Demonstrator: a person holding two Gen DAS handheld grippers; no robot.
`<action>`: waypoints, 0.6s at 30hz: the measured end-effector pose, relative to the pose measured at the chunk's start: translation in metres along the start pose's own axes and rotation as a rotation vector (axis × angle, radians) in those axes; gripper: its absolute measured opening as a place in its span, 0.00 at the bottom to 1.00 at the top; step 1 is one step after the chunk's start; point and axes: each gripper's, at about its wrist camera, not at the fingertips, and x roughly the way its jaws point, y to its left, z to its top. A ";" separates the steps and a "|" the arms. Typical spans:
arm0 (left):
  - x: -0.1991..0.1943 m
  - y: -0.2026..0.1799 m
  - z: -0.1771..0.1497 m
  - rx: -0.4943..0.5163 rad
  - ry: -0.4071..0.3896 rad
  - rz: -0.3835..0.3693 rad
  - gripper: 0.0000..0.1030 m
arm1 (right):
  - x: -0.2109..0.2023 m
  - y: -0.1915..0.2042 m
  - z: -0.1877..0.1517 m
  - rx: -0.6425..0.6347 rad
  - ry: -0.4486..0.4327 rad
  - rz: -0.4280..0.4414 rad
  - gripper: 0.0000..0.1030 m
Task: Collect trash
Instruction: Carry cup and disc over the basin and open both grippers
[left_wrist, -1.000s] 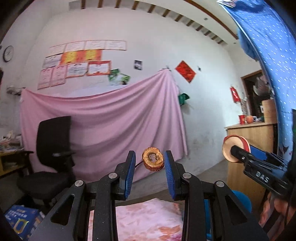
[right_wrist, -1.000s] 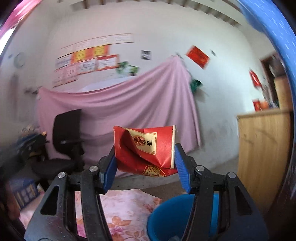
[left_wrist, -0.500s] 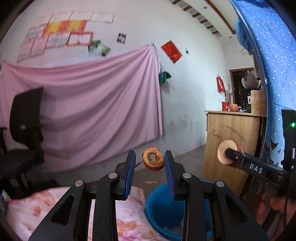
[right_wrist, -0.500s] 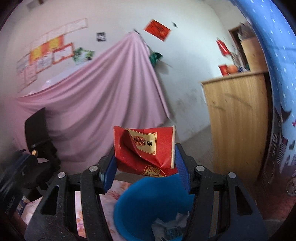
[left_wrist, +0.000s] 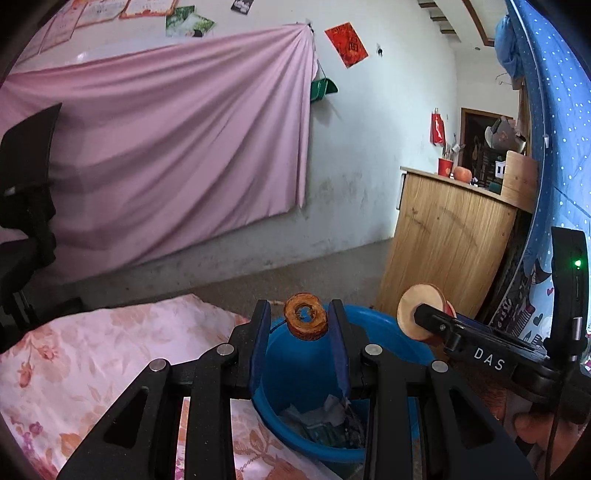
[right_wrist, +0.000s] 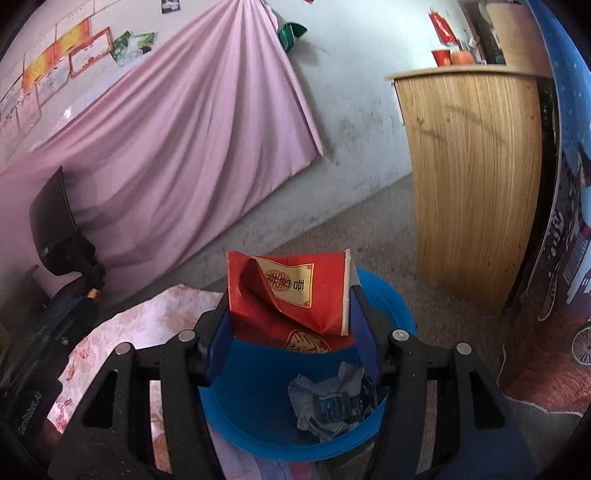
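— Pink cloth (left_wrist: 177, 147) covers most of the far wall, and a wooden cabinet (right_wrist: 476, 184) stands to the right. What is nearest?

— A floral-covered table (left_wrist: 92, 354) on the left, with a blue bin (right_wrist: 288, 421) just beside its right edge. Crumpled paper (right_wrist: 328, 402) lies inside the bin.

— And the grippers?

— The right gripper (right_wrist: 291, 317) is clamped on a crushed red paper cup (right_wrist: 295, 295), held over the bin's far rim. The left gripper (left_wrist: 303, 332) pinches a small brown ring-shaped scrap (left_wrist: 306, 319) between its blue pads, also above the bin.

— Does either piece touch the bin?

— No, both hang above it, gripped at the fingertips.
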 end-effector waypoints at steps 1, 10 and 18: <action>0.001 0.000 0.000 -0.003 0.009 -0.002 0.26 | 0.002 -0.001 0.000 0.000 0.007 0.002 0.83; 0.016 -0.003 -0.008 -0.004 0.094 -0.003 0.27 | 0.011 0.000 0.000 -0.002 0.042 0.011 0.84; 0.025 -0.005 -0.011 0.004 0.141 -0.014 0.27 | 0.013 0.001 0.001 0.005 0.049 0.012 0.84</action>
